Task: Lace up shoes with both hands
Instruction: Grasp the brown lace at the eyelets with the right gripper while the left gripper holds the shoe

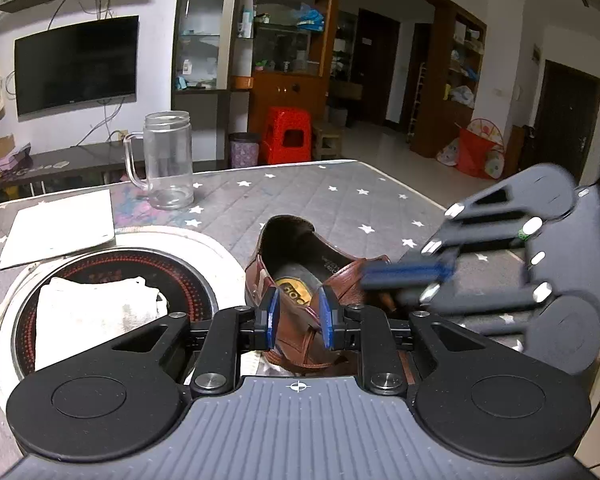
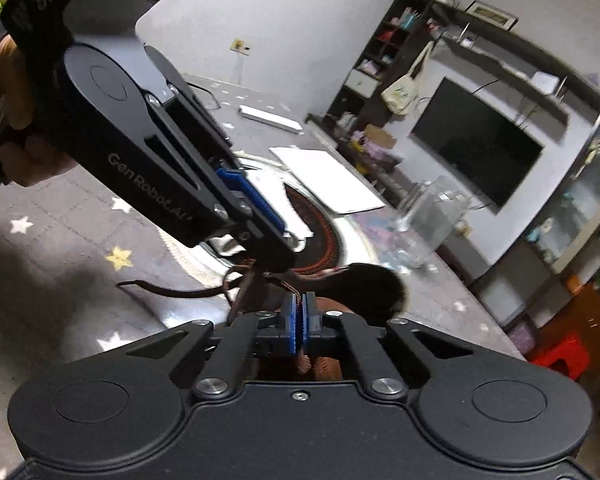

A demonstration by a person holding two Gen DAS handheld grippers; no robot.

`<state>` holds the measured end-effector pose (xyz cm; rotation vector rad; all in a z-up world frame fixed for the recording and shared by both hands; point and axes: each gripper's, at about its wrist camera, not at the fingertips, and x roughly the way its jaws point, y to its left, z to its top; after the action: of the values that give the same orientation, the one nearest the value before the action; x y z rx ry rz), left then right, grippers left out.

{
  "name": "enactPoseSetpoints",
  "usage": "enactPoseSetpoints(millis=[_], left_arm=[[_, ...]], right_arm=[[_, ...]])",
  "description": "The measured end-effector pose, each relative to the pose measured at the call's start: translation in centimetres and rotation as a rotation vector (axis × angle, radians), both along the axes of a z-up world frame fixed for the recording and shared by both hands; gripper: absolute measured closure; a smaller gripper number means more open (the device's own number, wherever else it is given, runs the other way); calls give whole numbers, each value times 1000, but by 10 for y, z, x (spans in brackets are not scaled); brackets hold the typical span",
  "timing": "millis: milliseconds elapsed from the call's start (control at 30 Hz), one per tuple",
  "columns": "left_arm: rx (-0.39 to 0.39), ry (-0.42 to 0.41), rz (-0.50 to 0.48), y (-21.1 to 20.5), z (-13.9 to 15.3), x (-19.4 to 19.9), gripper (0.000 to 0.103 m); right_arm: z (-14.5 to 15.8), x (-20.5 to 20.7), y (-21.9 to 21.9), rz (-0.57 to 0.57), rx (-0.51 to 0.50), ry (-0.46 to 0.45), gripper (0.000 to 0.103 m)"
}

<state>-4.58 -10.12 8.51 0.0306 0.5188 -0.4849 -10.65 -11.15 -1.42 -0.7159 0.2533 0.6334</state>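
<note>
L gripper (image 1: 298, 320) jaws apart over brown leather shoe (image 1: 300, 280); R gripper (image 2: 299, 328) clamped on brown lace (image 2: 296, 298). Glass mug (image 1: 168, 160) well apart; table edge (image 1: 400, 184) beyond.

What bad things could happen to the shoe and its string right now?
The right gripper pinches the brown lace while the left gripper straddles the brown shoe with open jaws, so a hard pull might drag or tip the shoe. The two grippers are close and might bump. The lace could slip out.
</note>
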Motion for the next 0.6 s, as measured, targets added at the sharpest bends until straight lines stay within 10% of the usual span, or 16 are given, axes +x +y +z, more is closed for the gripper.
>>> enactPoseSetpoints(millis=[600], left_arm=[[75,-25,3,-14,3,1,77]], right_arm=[[2,-19,-126,-437,74,-46,100]])
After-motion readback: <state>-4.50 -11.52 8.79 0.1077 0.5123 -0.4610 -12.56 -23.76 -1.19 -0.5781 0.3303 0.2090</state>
